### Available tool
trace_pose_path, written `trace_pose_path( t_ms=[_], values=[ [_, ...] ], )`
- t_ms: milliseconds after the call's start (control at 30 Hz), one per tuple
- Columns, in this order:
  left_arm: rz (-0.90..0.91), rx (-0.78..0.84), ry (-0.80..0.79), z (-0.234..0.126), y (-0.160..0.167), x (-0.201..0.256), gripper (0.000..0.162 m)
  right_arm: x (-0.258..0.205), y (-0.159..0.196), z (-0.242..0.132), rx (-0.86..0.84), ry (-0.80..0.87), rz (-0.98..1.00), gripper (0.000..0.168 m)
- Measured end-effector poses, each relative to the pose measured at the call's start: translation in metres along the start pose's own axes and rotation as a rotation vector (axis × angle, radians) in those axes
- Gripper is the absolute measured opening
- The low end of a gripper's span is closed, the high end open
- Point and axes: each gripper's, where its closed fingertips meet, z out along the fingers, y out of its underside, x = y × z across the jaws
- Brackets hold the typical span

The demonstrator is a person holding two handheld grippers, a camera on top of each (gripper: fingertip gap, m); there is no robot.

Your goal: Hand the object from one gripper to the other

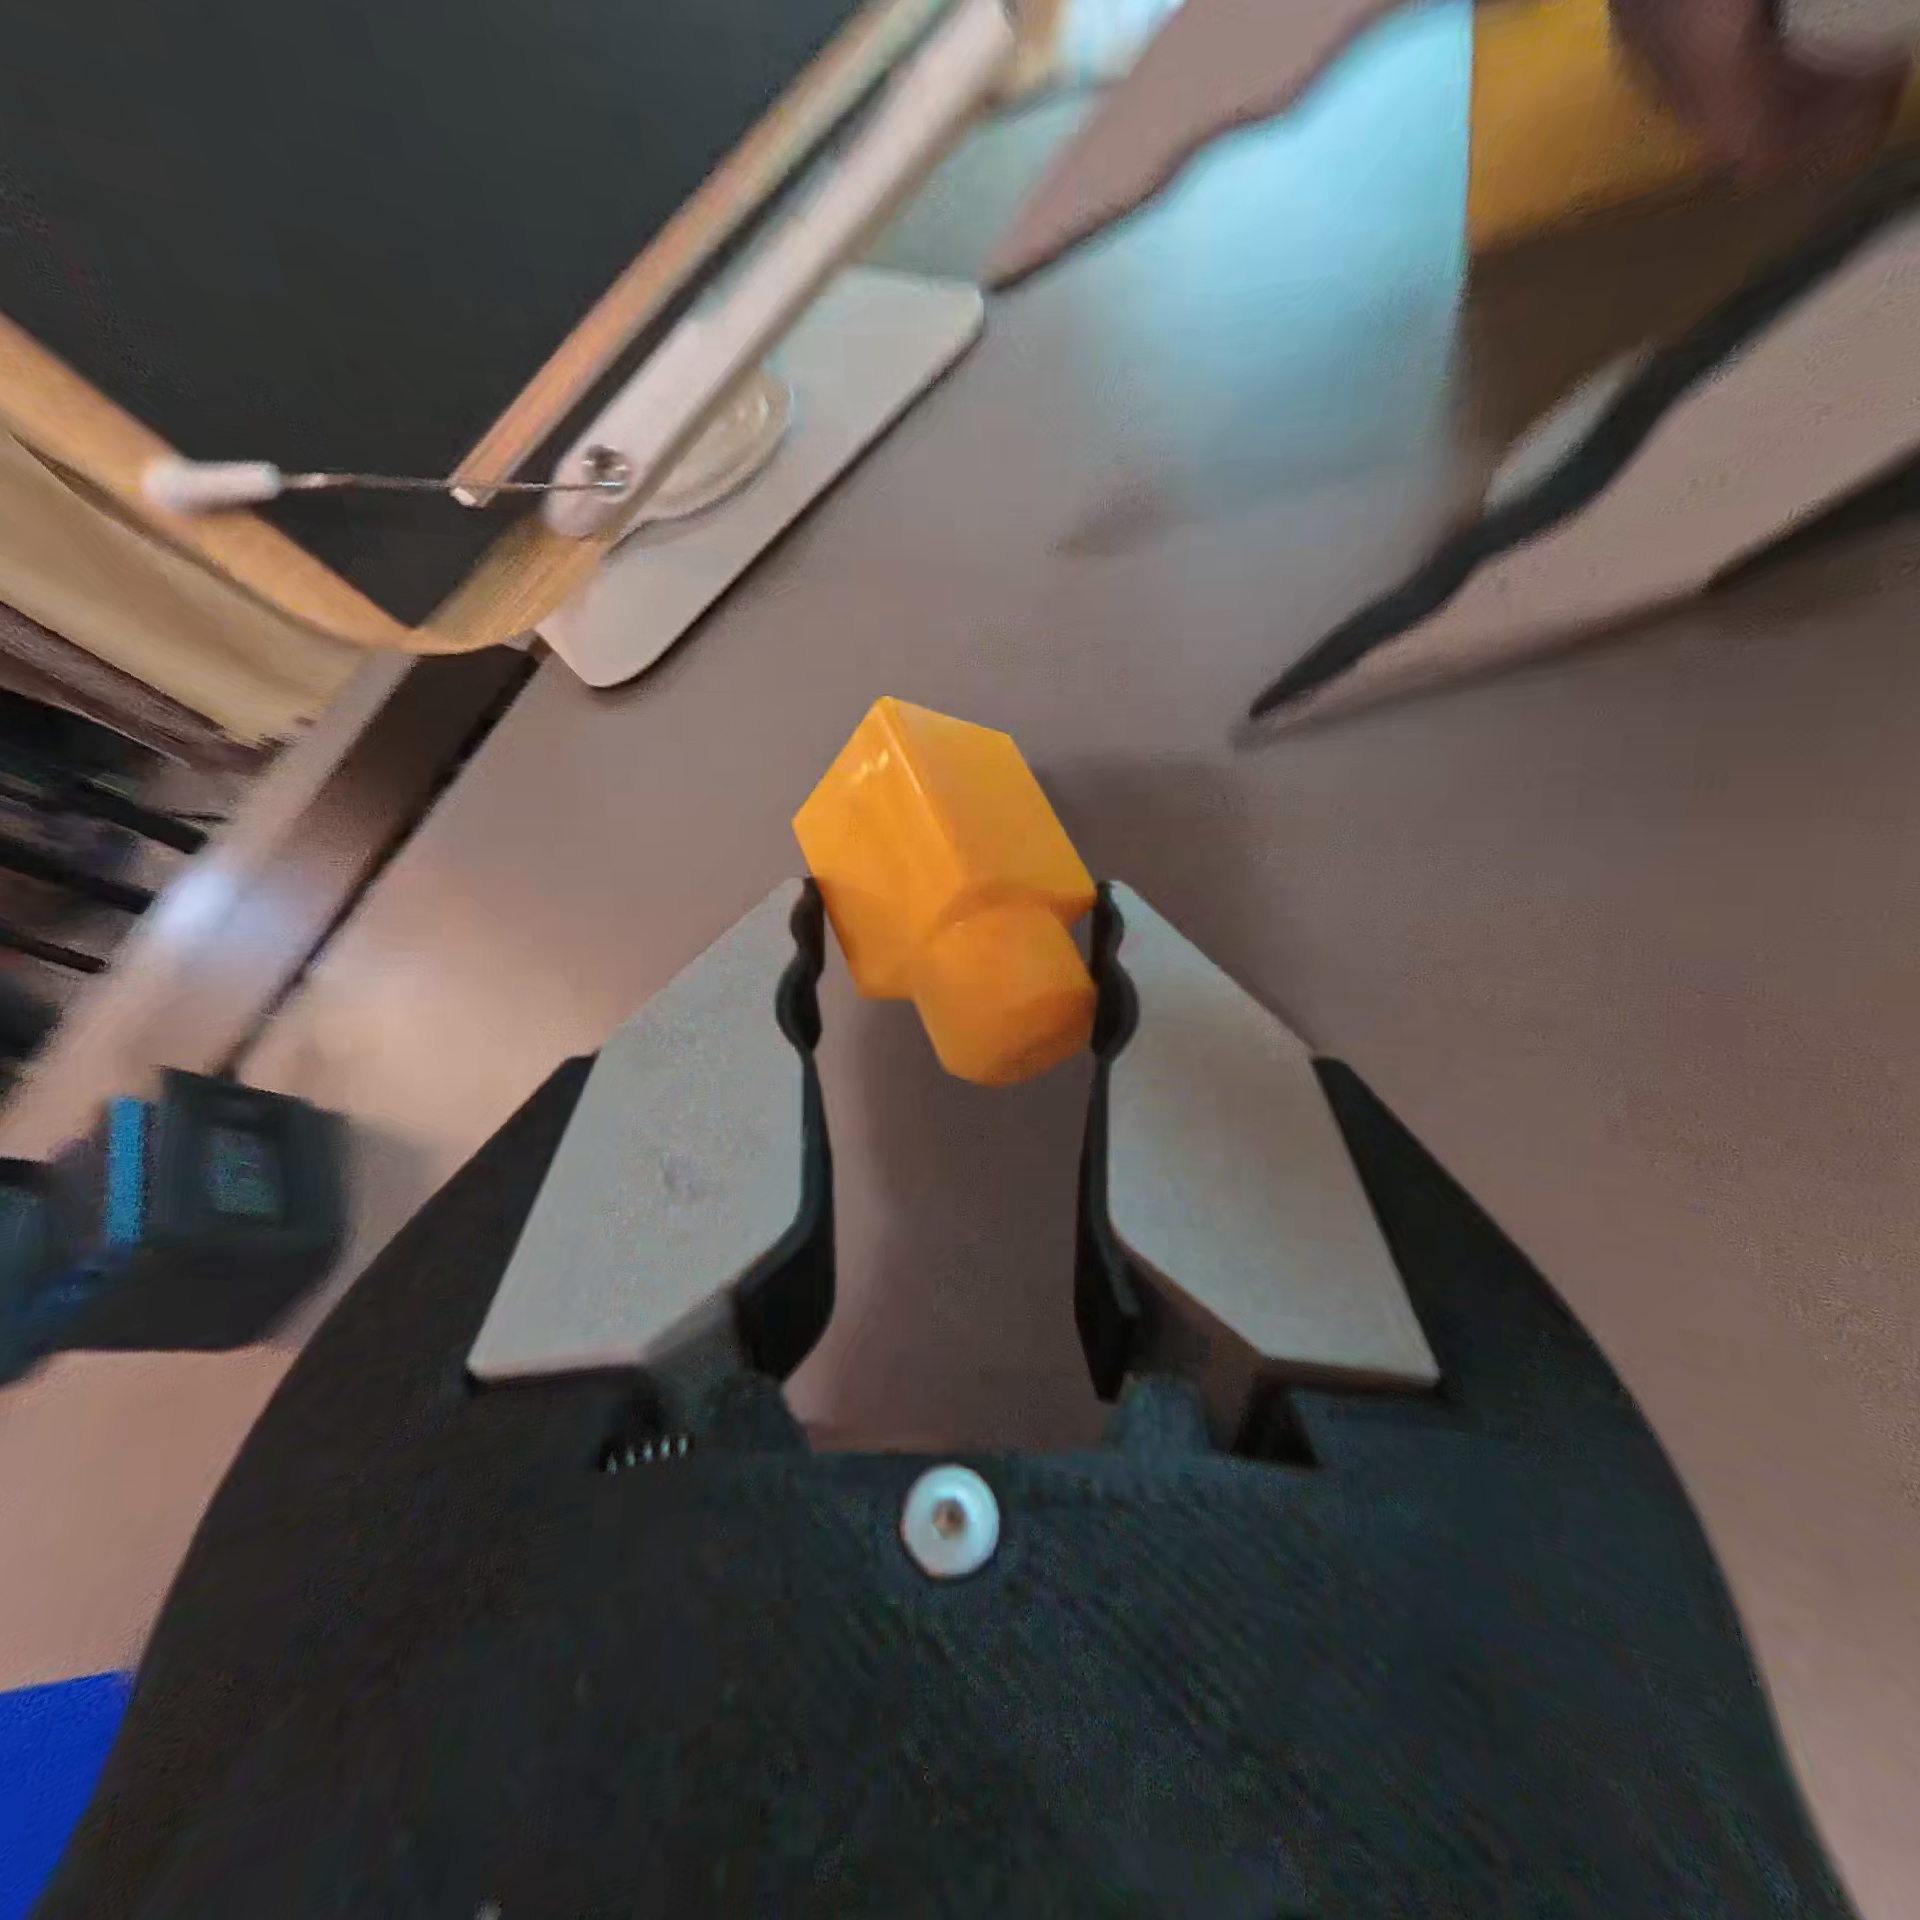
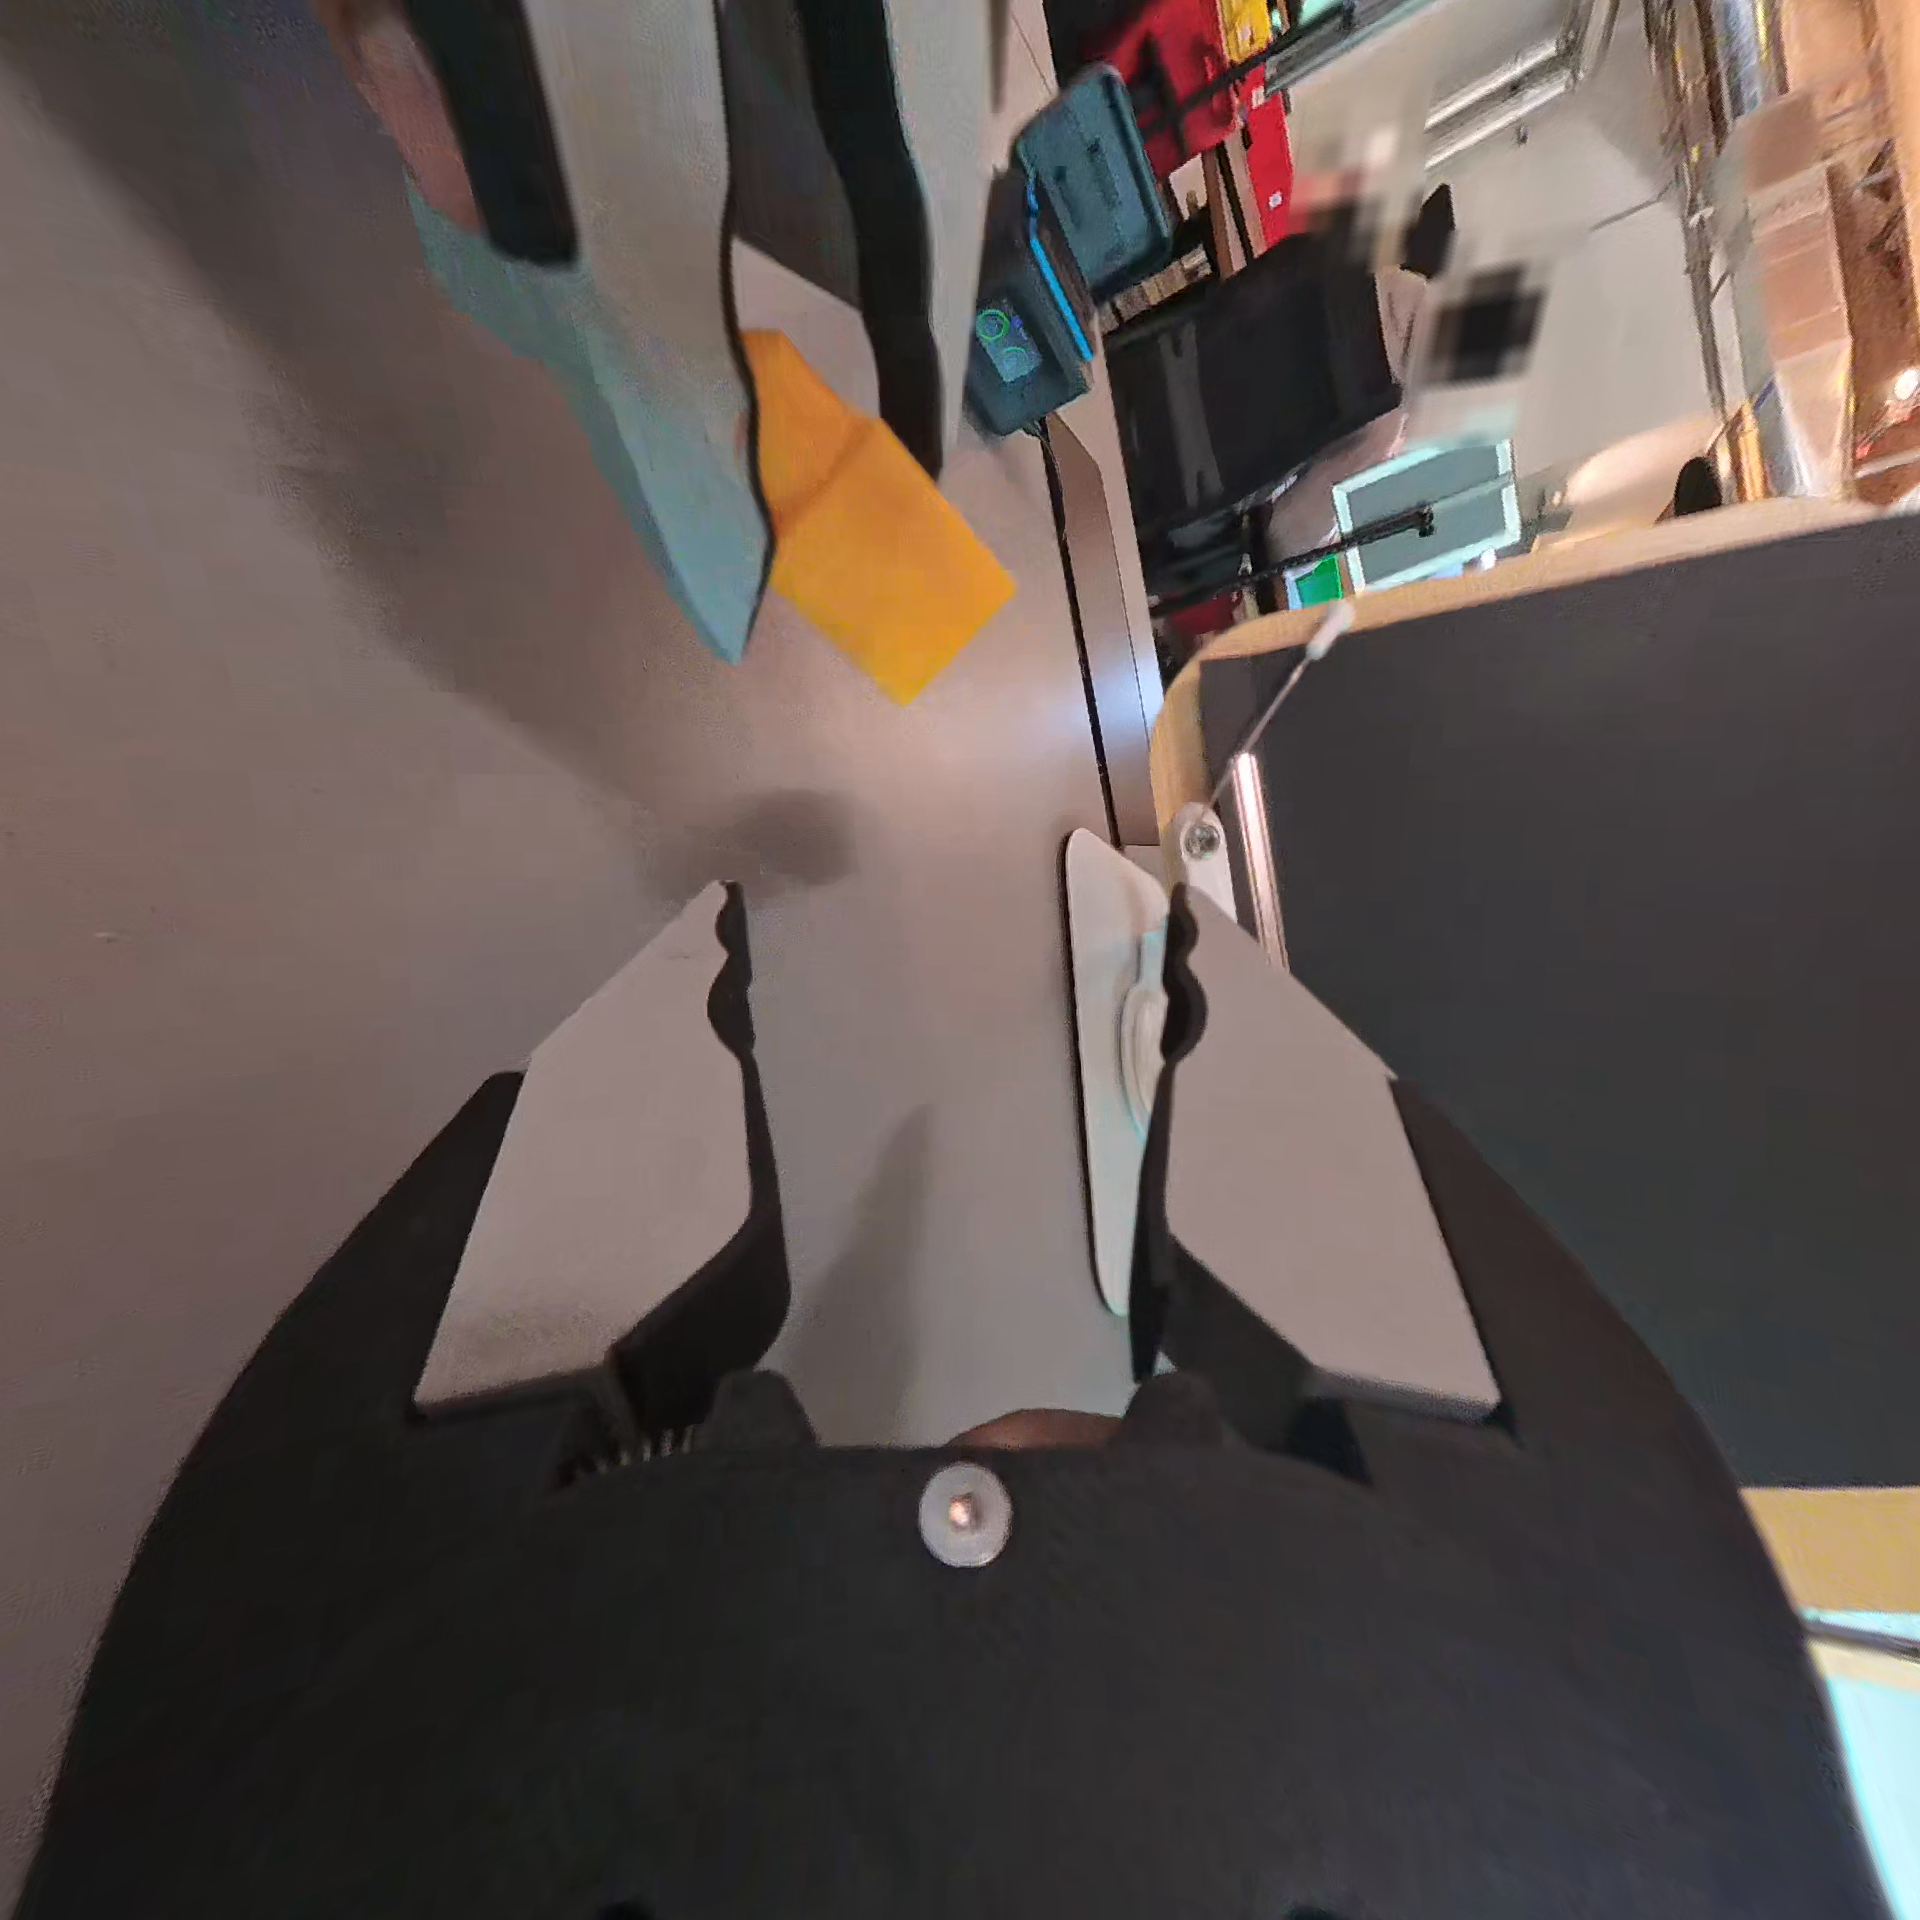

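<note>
An orange plastic block (image 1: 935,862), with a square end and a rounder stub, is clamped between the fingertips of my left gripper (image 1: 951,935) above a brown-grey table (image 1: 1455,1091). My right gripper (image 2: 954,904) is open and empty, its jaws wide apart. In the right wrist view, the left gripper (image 2: 831,520) hangs in from the top with the orange block (image 2: 883,561) sticking out past its tips, some way ahead of my right fingertips. In the left wrist view, the right gripper's pale fingers (image 1: 1662,499) show at the upper right, apart from the block.
A white flat plate (image 2: 1096,1143) with a clear suction mount lies on the table by a dark panel with a wooden rim (image 2: 1558,987); both also show in the left wrist view (image 1: 831,416). A teal device with a small screen (image 2: 1049,260) sits at the table edge.
</note>
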Motion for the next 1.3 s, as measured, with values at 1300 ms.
trace_pose_path(
  t_ms=[1300],
  values=[
    [-0.115,0.079,-0.115,0.000,-0.003,-0.018,0.053,0.119,0.205,-0.203,-0.620,0.197,1.031,0.036]
  ],
)
